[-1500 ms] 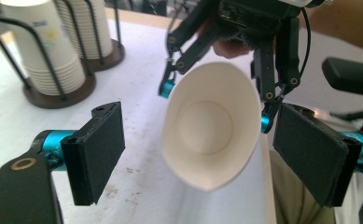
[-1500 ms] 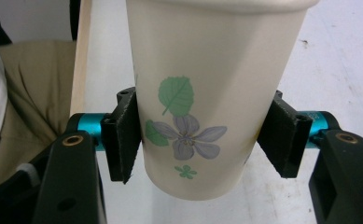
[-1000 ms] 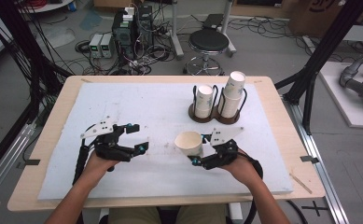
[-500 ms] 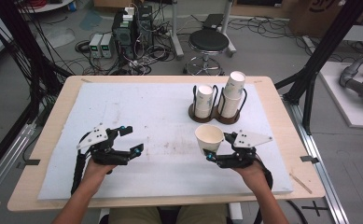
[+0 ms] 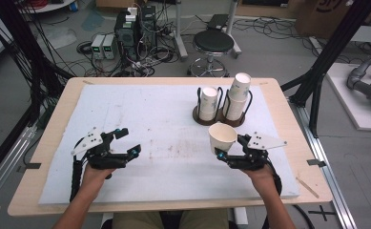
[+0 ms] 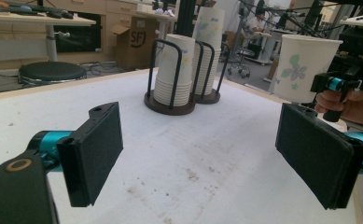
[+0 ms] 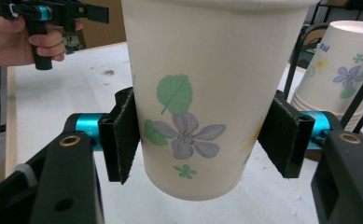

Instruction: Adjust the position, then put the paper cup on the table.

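- Cables, grey electronics boxes and a round black stool (image 5: 213,43) crowd the concrete floor behind a pale wooden table (image 5: 288,119) covered with a stained white foam mat (image 5: 149,114).
- Landmark for everything below: the dark round two-slot wire cup holder (image 5: 220,117), standing on the mat toward the far right of the table.
- A single white paper cup printed with a purple flower and green leaves (image 7: 202,93) is upright, mouth up, just on the person's side of the holder and slightly to its right; the high view shows it at (image 5: 222,137).
- The right gripper (image 5: 231,151) clamps this cup on both sides near its lower half, one black pad (image 7: 121,135) pressed to each flank; in the right gripper view the cup's base hangs free of the mat.
- Inside the holder, the left slot carries a short stack of white floral paper cups (image 5: 208,103), and the right slot a taller stack of the same cups (image 5: 237,97) that rises above the wire loops.
- The left gripper (image 5: 128,142) is well to the left of the holder and nearer the person, above bare mat.
- Its jaws are spread wide with nothing between them; the left gripper view shows the holder (image 6: 179,105) in the gap beyond them, and the held cup (image 6: 303,67) to the right of it.
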The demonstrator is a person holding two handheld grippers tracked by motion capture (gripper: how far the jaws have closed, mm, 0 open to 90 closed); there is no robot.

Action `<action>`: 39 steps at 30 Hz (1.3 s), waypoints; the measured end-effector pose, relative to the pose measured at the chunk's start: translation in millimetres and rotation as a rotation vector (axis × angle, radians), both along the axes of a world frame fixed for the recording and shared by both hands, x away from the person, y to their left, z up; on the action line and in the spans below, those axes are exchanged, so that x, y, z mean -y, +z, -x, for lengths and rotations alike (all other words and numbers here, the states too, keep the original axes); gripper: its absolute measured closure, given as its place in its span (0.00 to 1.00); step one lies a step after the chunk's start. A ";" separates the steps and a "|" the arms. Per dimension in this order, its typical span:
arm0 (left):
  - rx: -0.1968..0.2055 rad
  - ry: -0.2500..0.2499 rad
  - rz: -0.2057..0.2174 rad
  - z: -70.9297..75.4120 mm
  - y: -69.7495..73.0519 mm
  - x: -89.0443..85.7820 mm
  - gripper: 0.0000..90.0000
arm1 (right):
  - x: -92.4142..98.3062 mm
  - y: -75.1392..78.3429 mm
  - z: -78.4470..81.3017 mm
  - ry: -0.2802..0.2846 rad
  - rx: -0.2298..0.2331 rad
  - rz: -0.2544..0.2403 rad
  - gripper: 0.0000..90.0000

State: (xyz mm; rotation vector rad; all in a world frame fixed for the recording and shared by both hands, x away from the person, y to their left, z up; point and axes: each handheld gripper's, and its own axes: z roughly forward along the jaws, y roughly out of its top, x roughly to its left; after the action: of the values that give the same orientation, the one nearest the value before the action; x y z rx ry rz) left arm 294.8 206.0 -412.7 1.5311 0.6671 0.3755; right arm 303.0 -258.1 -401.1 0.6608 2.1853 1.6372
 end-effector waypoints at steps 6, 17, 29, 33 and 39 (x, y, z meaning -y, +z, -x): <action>0.002 0.016 0.000 1.7 0.4 -2.9 0.17 | -3.7 -0.3 -1.3 0.003 0.002 0.007 0.40; 0.007 -0.003 0.007 -1.0 0.1 -6.9 0.17 | -10.9 -3.3 -5.2 -0.003 0.002 0.019 0.40; 0.013 0.058 -0.012 -2.2 0.0 -19.9 0.16 | -43.8 -10.5 -27.4 0.003 -0.016 0.045 0.40; 0.015 0.088 -0.004 -0.3 0.0 -18.7 0.16 | -65.5 -14.3 -38.8 0.013 -0.026 0.063 0.40; 0.015 0.077 -0.017 -0.5 -2.0 -17.7 0.16 | -91.8 -27.1 -53.0 0.011 -0.055 0.087 0.40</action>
State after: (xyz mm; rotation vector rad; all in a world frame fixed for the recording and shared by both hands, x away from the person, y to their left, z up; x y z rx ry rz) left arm 295.3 223.7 -414.7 1.5203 0.7139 0.4514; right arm 355.9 -166.3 -428.3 0.6775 2.2882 1.5372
